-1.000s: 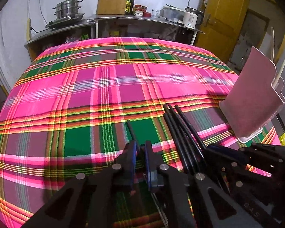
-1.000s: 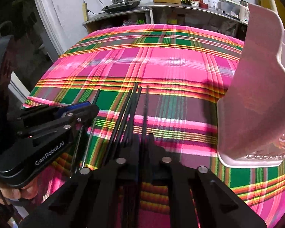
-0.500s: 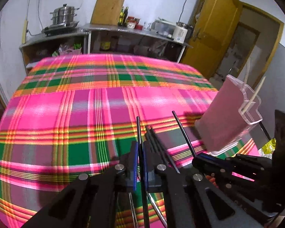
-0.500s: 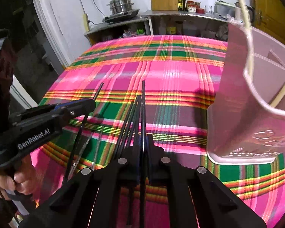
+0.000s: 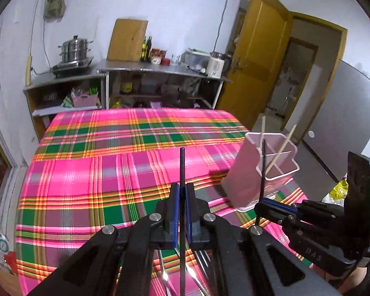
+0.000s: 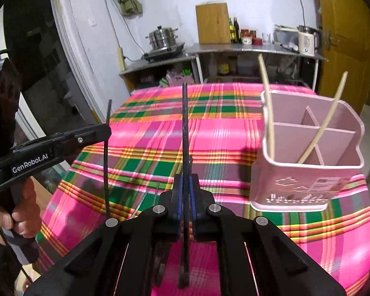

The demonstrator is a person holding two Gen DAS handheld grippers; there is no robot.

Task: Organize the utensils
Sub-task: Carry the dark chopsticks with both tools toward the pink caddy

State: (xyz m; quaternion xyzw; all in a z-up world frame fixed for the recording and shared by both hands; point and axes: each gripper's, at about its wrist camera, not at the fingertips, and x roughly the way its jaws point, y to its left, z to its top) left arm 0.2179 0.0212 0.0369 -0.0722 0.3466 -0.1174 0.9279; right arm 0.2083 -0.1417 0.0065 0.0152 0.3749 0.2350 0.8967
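My left gripper (image 5: 182, 192) is shut on a black chopstick (image 5: 182, 165) and holds it upright above the table. My right gripper (image 6: 185, 182) is shut on another black chopstick (image 6: 185, 123), also raised. Each gripper shows in the other's view, the right one (image 5: 266, 201) beside the holder and the left one (image 6: 103, 130) at the left. A pink utensil holder (image 6: 308, 162) with compartments stands on the plaid tablecloth (image 6: 222, 128) at the right; it also shows in the left wrist view (image 5: 266, 170). Two pale chopsticks (image 6: 266, 103) lean in it. More black chopsticks (image 5: 202, 271) lie on the cloth below the left gripper.
A counter (image 5: 160, 69) with a steamer pot (image 5: 72, 49), bottles and a kettle stands beyond the table's far edge. A yellow door (image 5: 256, 56) is at the back right. The table's right edge runs just past the holder.
Both grippers have lifted off the cloth, each raising one black chopstick out of the bundle to an upright tilt. The holder now shows from above.
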